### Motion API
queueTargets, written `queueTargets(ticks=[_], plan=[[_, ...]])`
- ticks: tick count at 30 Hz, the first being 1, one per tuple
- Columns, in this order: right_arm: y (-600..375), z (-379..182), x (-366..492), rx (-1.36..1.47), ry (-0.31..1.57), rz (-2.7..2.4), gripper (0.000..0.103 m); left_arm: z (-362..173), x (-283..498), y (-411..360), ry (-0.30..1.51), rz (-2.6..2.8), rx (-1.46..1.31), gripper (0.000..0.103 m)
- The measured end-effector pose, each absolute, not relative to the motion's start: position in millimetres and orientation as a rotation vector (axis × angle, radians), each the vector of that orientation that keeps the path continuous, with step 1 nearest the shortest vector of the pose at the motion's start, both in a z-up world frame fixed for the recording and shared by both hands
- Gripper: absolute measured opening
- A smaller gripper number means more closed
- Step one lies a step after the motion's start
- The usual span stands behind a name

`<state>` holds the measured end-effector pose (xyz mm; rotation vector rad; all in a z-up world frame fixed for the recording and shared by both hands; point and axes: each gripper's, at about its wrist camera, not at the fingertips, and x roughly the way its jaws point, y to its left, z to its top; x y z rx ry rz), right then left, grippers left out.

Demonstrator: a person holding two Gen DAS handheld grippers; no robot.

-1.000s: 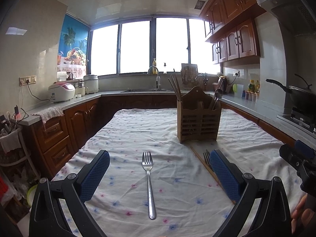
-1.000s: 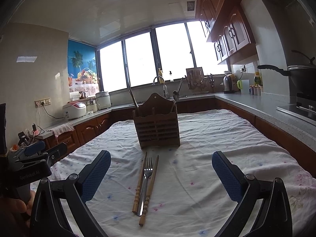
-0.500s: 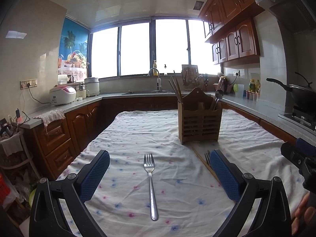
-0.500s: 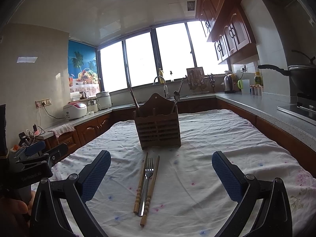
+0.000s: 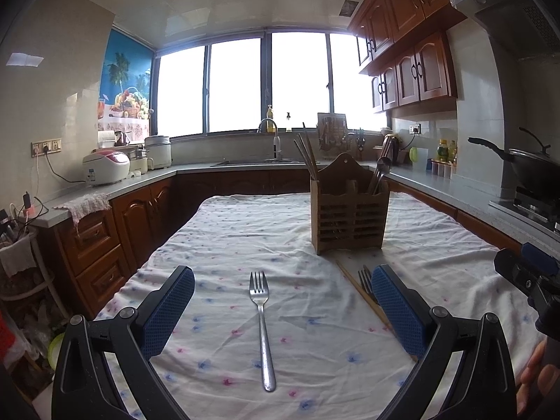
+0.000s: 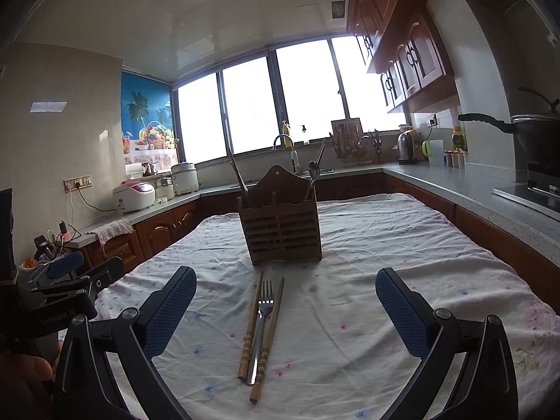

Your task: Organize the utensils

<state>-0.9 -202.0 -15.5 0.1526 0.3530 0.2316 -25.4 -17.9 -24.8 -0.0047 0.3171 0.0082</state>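
Over floral tablecloth (image 5: pixel 224 231), left tool (image 5: pixel 281 302) and right tool (image 6: pixel 285 302) hover level, jaws spread, empty.

The left gripper (image 5: pixel 282 302) is held level with jaws spread wide, and the right gripper (image 6: pixel 286 306) is likewise held wide apart, nothing gripped.

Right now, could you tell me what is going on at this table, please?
A person holds a claw in each hand over a clothed table, sorting utensils into a wooden caddy. Both claws are open and empty. The left claw is lined up on a lone fork; the right claw faces a second fork lying between two chopsticks. Nothing is picked up yet.
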Motion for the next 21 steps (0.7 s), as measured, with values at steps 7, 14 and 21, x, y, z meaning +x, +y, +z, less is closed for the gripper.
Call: queueTargets(ticks=[7,14,21], plan=[[-202.2,-15.9,0.9,0.158,0.356,0.234,0.103,-25.7,-24.5,-19.2,0.318,0.006,-0.006,0.102],[-202.0,-16.7,1.9,0.161,0.358,0.234,0.103,-26.0,-20.8,-20.2,0.326,0.003,-0.009,0.102],[-202.5,-17.9,4.7,0.162,0.364,0.231,0.103,-26.1,-18.8,-21.0,0.332,0.001,-0.013,0.102]])
